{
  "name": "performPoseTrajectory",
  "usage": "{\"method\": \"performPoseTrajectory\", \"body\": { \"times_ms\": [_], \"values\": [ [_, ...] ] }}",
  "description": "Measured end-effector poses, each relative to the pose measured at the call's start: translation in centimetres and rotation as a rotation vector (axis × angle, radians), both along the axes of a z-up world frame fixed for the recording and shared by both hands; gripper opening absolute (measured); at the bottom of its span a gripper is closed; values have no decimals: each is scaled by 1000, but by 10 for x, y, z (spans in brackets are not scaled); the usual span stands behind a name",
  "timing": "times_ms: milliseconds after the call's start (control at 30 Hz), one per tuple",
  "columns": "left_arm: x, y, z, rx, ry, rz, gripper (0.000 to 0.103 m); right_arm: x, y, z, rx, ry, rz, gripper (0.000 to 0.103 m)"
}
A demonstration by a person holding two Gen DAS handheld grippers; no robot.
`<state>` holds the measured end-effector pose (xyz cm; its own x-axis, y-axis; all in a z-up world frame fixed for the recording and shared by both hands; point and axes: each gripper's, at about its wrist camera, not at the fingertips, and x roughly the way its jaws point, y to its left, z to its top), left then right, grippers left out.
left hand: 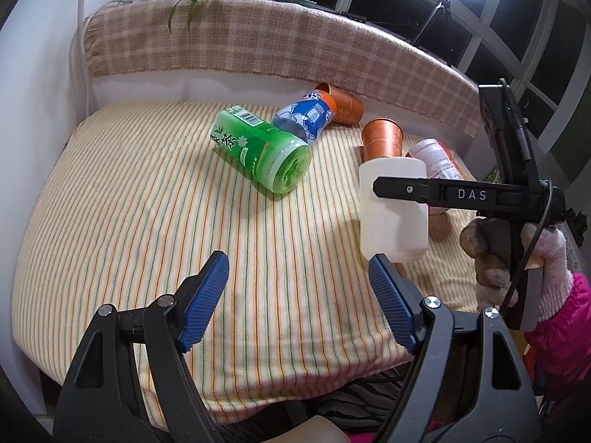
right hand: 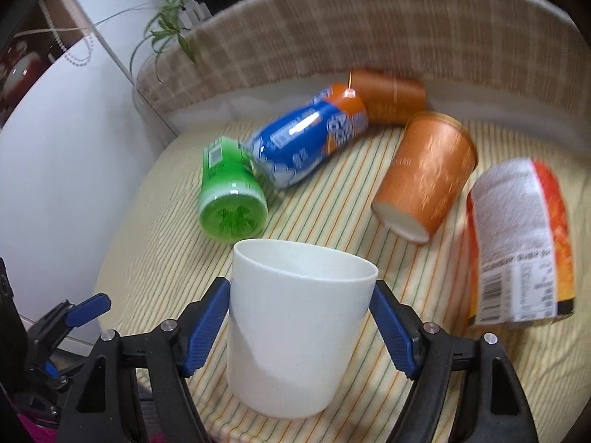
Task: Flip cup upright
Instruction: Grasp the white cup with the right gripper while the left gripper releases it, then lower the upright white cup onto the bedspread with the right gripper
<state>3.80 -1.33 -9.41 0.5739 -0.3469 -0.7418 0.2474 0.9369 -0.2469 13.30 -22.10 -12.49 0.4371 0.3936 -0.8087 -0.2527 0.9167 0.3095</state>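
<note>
A white cup (right hand: 295, 332) sits between the blue pads of my right gripper (right hand: 300, 317), which is shut on it. The cup is lifted above the striped cloth, its open rim tilted away from the camera and upward. In the left wrist view the same white cup (left hand: 393, 210) hangs at the right, clamped by the right gripper's black finger (left hand: 399, 186). My left gripper (left hand: 295, 280) is open and empty over the near middle of the cloth; it also shows at the lower left of the right wrist view (right hand: 74, 312).
On the striped cloth (left hand: 147, 203) lie a green bottle (left hand: 262, 147), a blue-and-orange bottle (left hand: 306, 114), an orange cup on its side (left hand: 343, 105), another orange cup (left hand: 380, 138) and a snack packet (right hand: 517, 243). A plaid-covered backrest (left hand: 240, 44) rises behind.
</note>
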Motion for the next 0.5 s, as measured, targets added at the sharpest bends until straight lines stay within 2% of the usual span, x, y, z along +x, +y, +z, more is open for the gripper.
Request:
{"method": "performPoseTrajectory", "body": {
  "times_ms": [267, 433, 500],
  "values": [
    [-1, 1, 5, -2, -11, -1, 80, -3, 8, 7, -57, -137, -10, 79],
    [-1, 2, 5, -5, -9, 0, 80, -7, 16, 11, -145, -247, -7, 78],
    [-1, 2, 5, -5, -9, -2, 80, -7, 17, 10, -162, -265, -4, 78]
  ]
}}
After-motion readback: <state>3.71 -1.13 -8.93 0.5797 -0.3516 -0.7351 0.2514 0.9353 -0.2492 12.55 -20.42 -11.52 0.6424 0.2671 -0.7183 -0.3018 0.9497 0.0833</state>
